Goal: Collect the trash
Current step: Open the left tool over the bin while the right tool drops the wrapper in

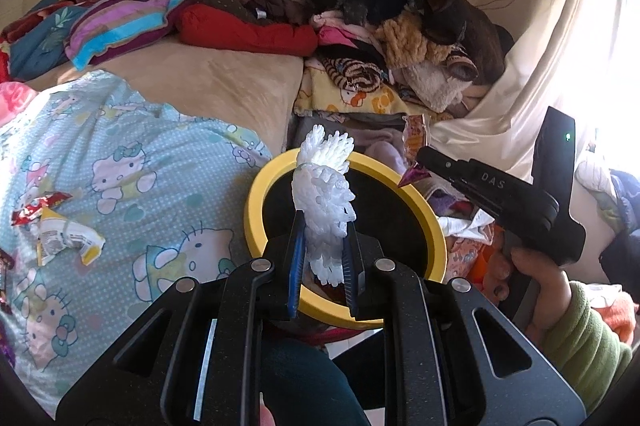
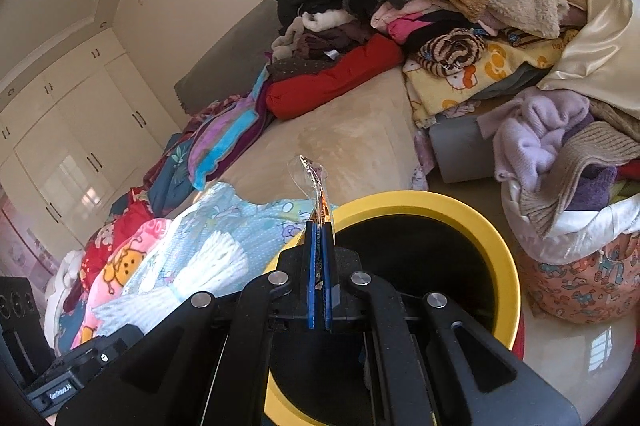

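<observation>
While hidden rightward, crumpled wrappers (image 1: 64, 234) litter the quilt (image 1: 132, 161).

1 yellow bin (image 1: 256, 209), 1 foam net (image 1: 324, 193), 3 wrappers (image 1: 68, 240).

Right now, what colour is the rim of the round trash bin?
Yellow rim on the round black-lined bin; clearest in the right wrist view.

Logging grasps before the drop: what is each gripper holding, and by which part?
Left gripper pinches the white foam net at its lower end. Right gripper clamps a snack wrapper by its bottom edge.
</observation>
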Action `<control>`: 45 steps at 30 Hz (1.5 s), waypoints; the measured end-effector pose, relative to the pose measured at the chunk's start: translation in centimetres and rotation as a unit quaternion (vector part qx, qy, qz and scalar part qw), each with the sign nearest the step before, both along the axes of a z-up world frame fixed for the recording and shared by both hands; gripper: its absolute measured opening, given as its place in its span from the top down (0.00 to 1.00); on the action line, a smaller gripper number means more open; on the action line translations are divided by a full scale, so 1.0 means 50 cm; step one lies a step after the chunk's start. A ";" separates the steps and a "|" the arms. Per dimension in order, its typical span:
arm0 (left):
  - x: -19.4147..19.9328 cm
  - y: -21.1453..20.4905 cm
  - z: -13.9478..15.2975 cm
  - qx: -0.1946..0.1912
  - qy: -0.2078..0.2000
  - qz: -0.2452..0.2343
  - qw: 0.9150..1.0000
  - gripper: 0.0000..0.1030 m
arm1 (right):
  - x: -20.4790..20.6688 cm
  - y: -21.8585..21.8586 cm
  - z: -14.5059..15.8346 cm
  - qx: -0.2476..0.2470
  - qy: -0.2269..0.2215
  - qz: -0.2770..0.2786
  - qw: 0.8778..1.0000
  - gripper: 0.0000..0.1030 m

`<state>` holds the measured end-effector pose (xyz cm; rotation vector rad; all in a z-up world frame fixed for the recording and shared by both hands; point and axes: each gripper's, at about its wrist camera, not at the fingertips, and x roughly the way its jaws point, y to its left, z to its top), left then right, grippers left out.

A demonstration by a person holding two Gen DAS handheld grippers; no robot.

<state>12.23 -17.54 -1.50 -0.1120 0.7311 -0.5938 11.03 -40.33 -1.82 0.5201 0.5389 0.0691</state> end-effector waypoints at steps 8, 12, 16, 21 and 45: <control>0.002 -0.022 -0.023 0.012 0.012 -0.010 1.000 0.89 | 0.003 -0.018 -0.019 -0.006 0.014 -0.014 1.000 0.97; 0.003 -0.034 -0.037 0.018 0.018 -0.016 1.000 0.89 | 0.007 -0.026 -0.031 -0.007 0.023 -0.018 1.000 0.97; 0.006 -0.044 -0.051 0.023 0.024 -0.020 0.999 0.89 | 0.009 -0.033 -0.042 -0.010 0.031 -0.022 0.999 0.97; 0.010 -0.058 -0.069 0.029 0.034 -0.025 0.999 0.89 | 0.014 -0.041 -0.056 -0.009 0.043 -0.026 0.999 0.97; 0.034 -0.053 -0.092 0.013 0.040 0.006 0.999 0.23 | 0.026 -0.058 -0.088 -0.003 0.074 -0.042 0.996 0.58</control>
